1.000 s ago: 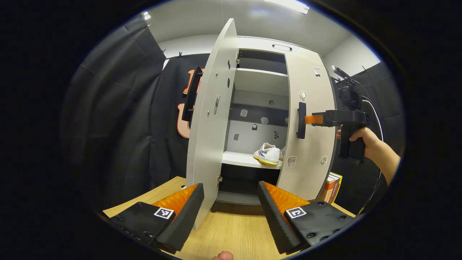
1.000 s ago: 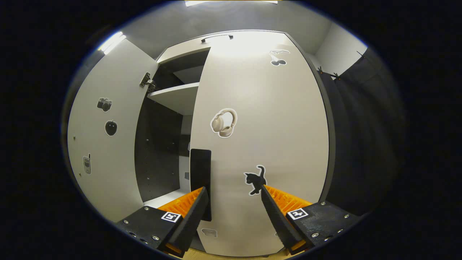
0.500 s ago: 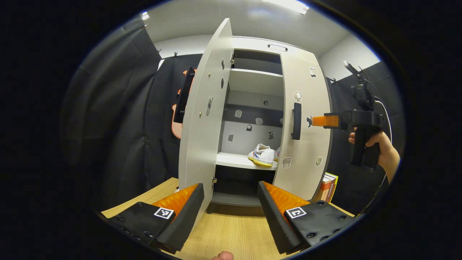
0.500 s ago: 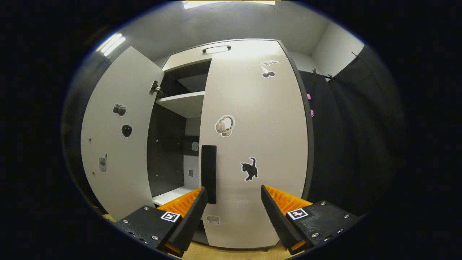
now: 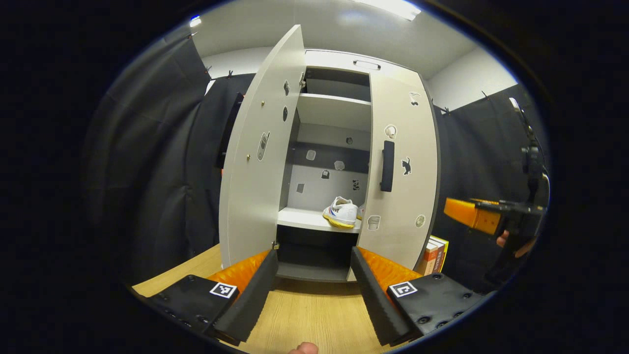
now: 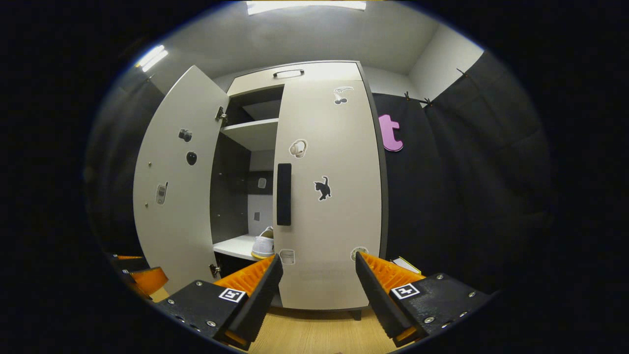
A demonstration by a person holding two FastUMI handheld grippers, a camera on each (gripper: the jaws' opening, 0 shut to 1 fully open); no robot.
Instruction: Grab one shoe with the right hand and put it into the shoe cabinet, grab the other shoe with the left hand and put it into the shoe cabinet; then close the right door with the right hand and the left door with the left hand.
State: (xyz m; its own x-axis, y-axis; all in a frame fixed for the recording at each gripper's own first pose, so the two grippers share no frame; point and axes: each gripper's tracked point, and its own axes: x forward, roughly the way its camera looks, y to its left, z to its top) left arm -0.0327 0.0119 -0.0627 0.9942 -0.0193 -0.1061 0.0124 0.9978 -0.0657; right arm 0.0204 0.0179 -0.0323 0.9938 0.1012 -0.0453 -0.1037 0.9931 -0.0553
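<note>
Right door [image 6: 329, 196] looks closed, possibly just ajar; both the left gripper [image 5: 312, 290] and right gripper [image 6: 317, 295] gape empty. Next: swing left door [image 5: 253, 162] shut.

The left door [image 5: 255, 162] stands wide open, so the left half of the shoe cabinet [image 5: 339, 64] is free to enter. The right door [image 6: 327, 196] is closed and blocks the right half. One shoe [image 5: 340, 213] lies on the shelf [image 5: 300, 219].

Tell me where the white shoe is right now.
In the left gripper view, the white shoe sits on the cabinet's middle shelf, behind the right door's edge.
</note>
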